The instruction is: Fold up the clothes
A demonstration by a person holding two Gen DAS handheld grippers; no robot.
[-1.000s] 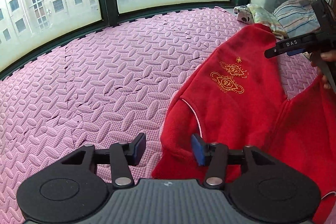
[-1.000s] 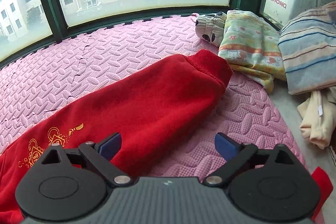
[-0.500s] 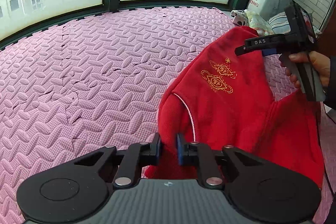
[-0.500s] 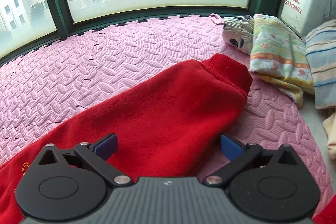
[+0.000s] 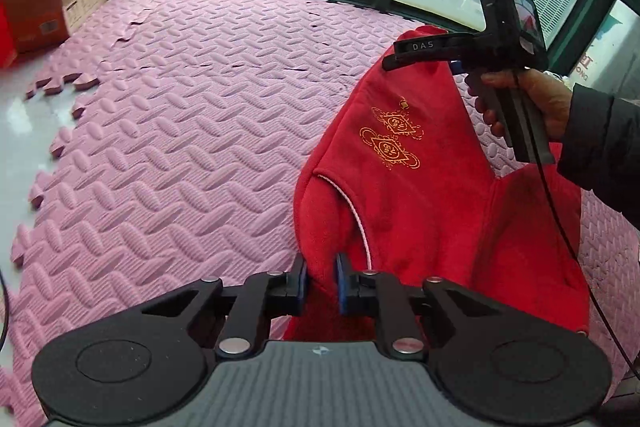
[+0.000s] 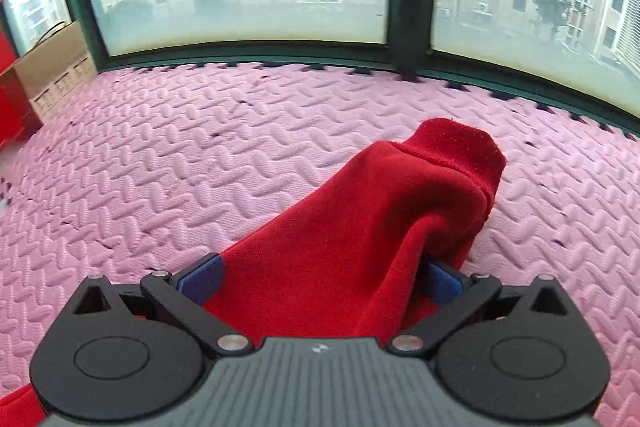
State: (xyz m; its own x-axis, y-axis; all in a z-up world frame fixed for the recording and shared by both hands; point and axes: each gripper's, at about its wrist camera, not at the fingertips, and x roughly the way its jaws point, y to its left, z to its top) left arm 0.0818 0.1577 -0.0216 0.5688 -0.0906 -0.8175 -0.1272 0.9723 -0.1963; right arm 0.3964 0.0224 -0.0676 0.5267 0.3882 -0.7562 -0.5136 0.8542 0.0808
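Left wrist view: red garment (image 5: 404, 195) lifted off pink foam mat (image 5: 180, 131), fold barely begun
Left gripper (image 5: 320, 283) pinched narrow on a fabric edge; right gripper (image 6: 320, 277) spread wide, a sleeve draped between its fingers, grip uncertain; all folds and flattening judged outstanding
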